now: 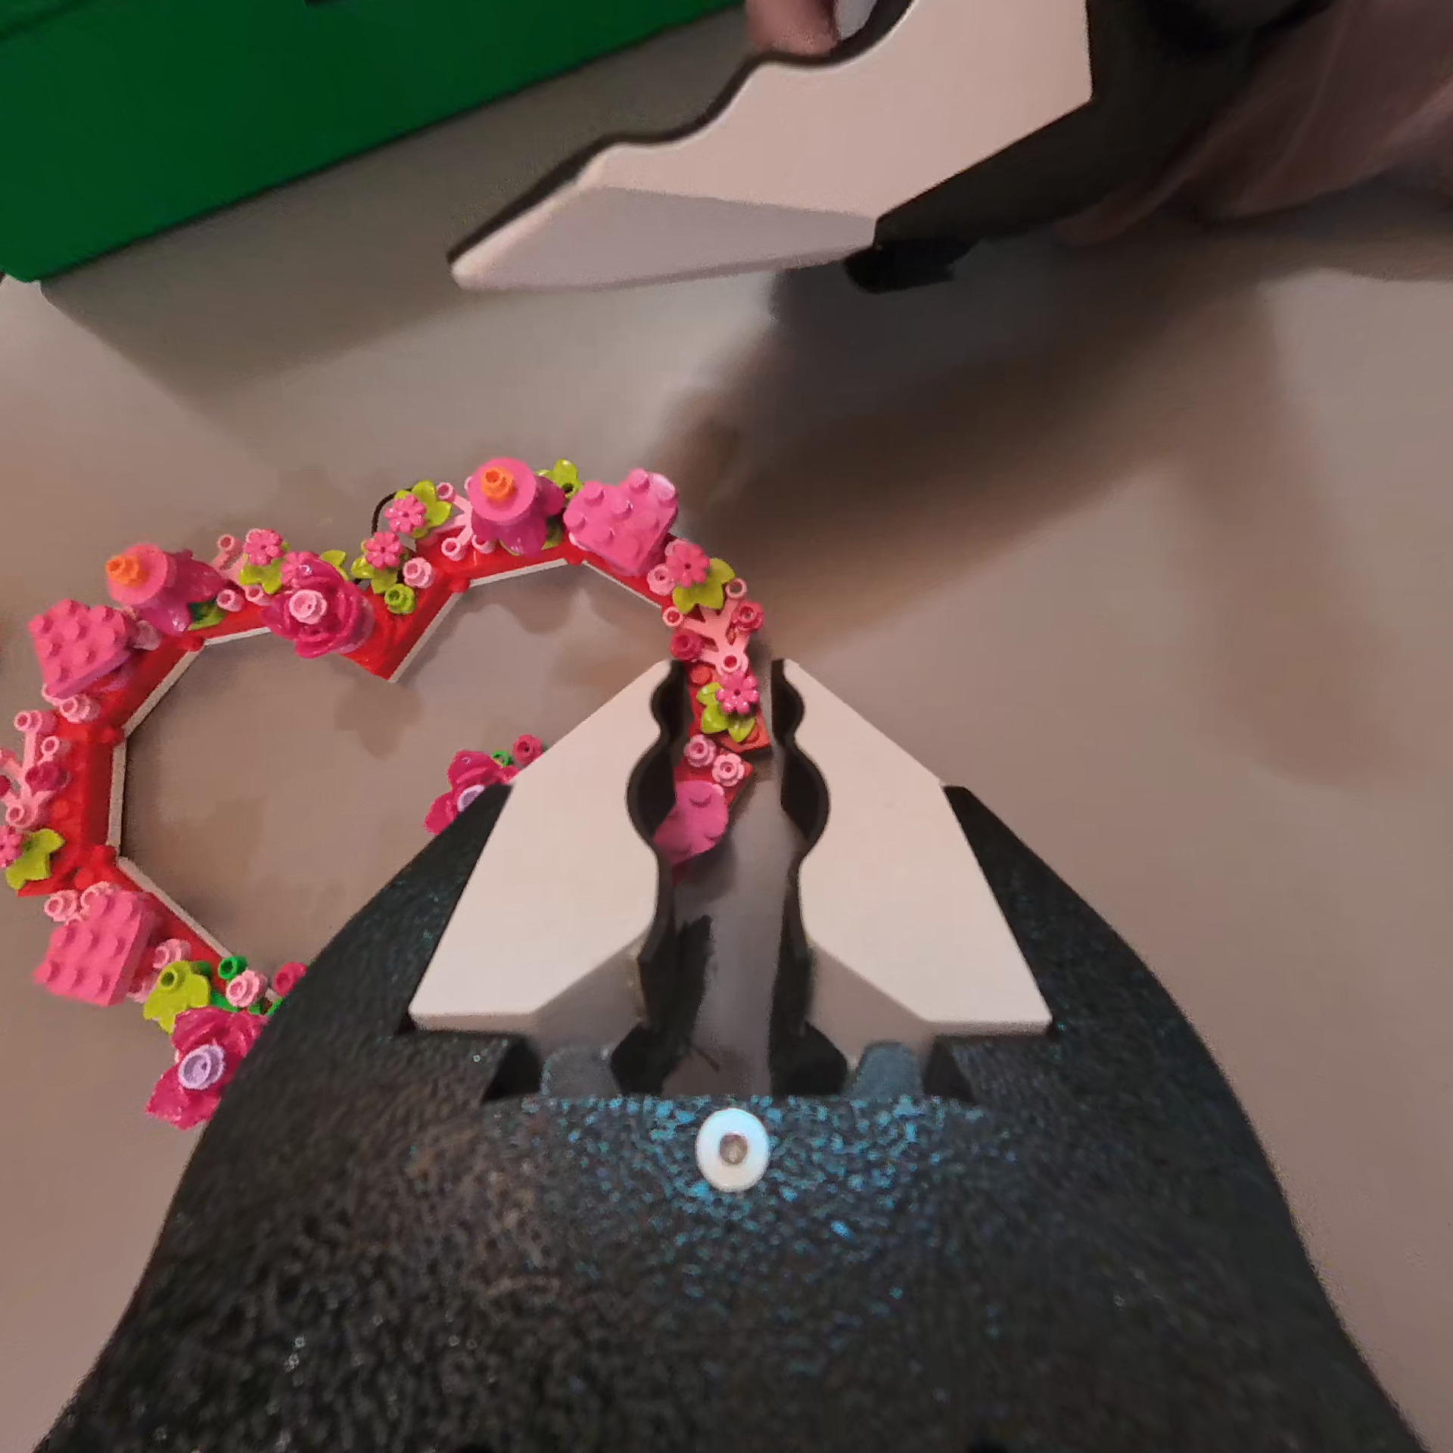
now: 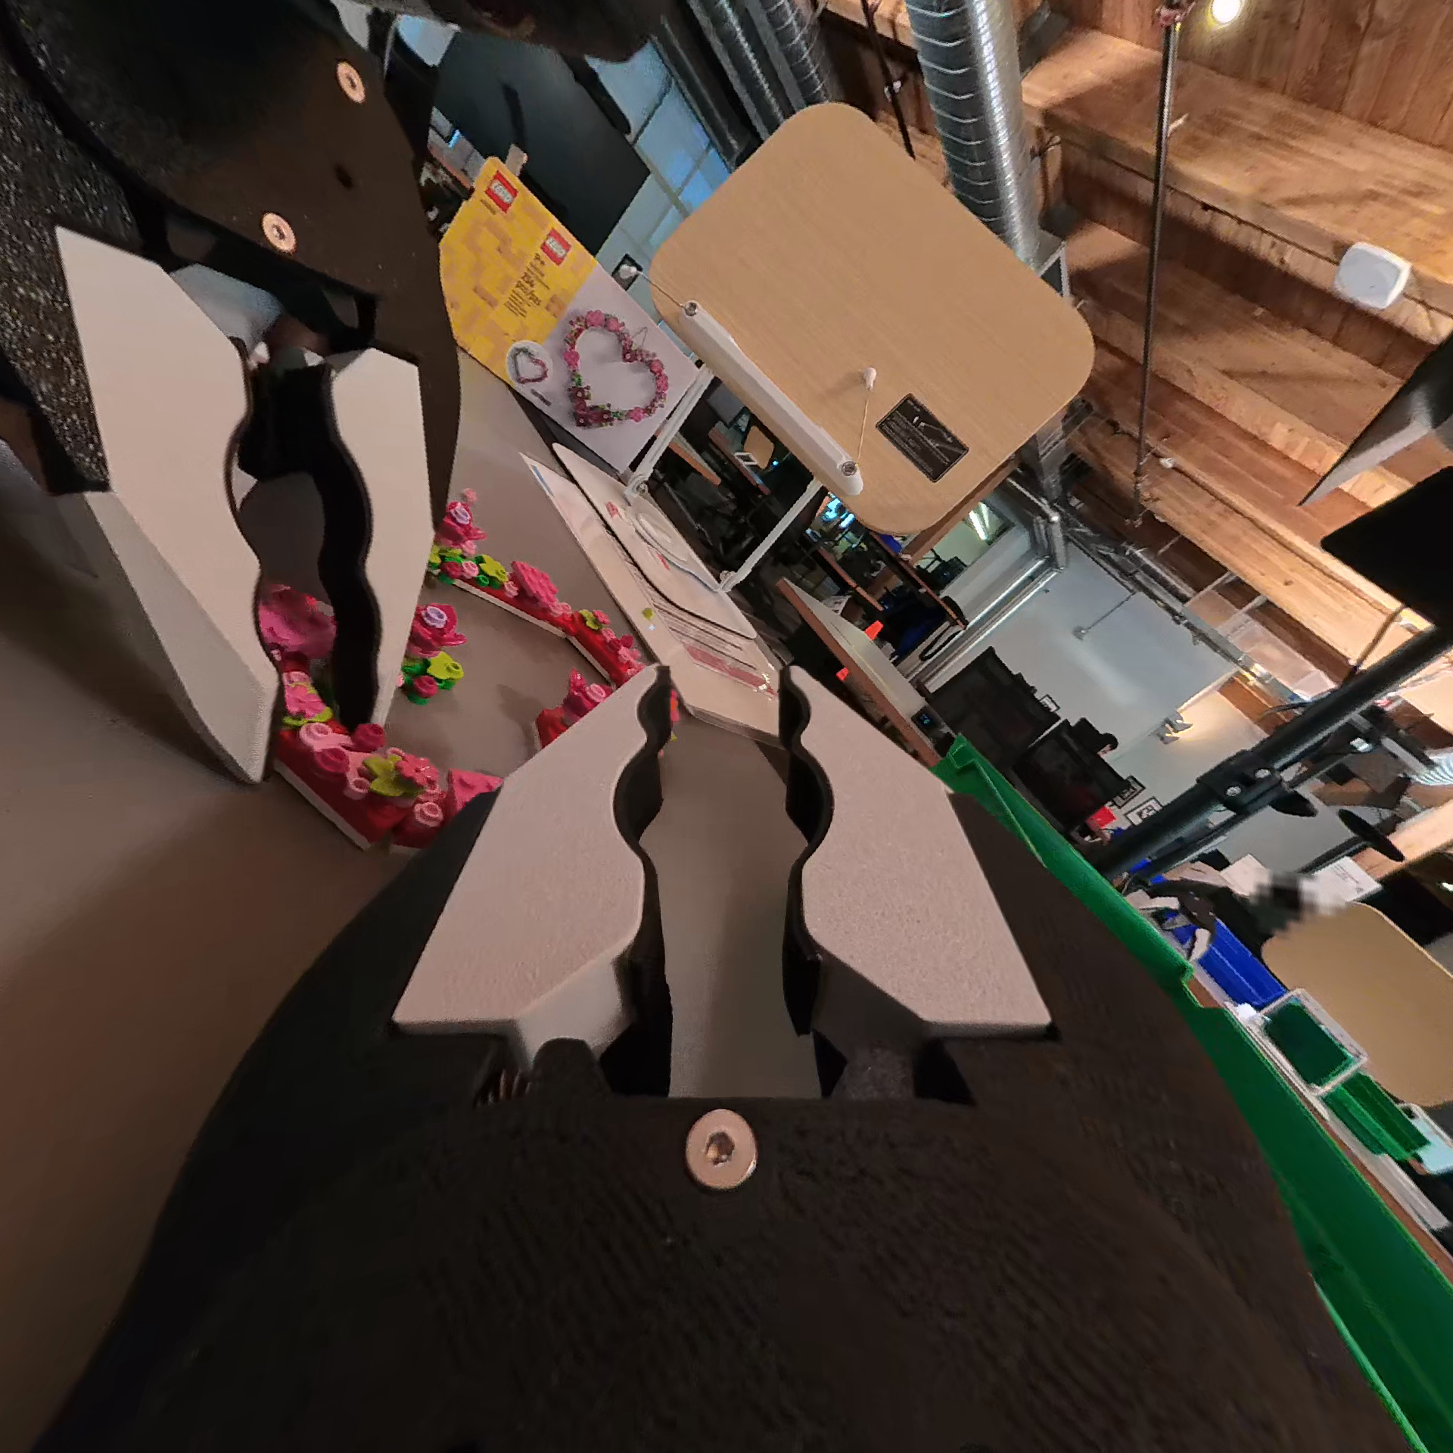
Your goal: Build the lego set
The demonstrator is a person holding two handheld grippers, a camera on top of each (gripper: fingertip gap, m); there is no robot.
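A heart-shaped lego wreath [image 1: 424, 621] with a red frame and pink flowers, hearts and lime leaves lies flat on the grey table. My left gripper [image 1: 727, 668] is open, and its white fingers straddle the wreath's right side, with the frame close to the left finger. The right wrist view shows this from the side: the left gripper [image 2: 310, 739] stands over the wreath's [image 2: 566, 613] near edge. My right gripper [image 2: 723, 676] is open and empty, held tilted above the table beyond the wreath. It also shows in the left wrist view [image 1: 487, 259], at the top.
A green bin [image 1: 157, 118] stands at the table's far edge and also shows in the right wrist view [image 2: 1101, 904]. The yellow lego box [image 2: 535, 307] and an open instruction booklet [image 2: 668, 597] lie past the wreath. A wooden chair [image 2: 865, 299] stands behind.
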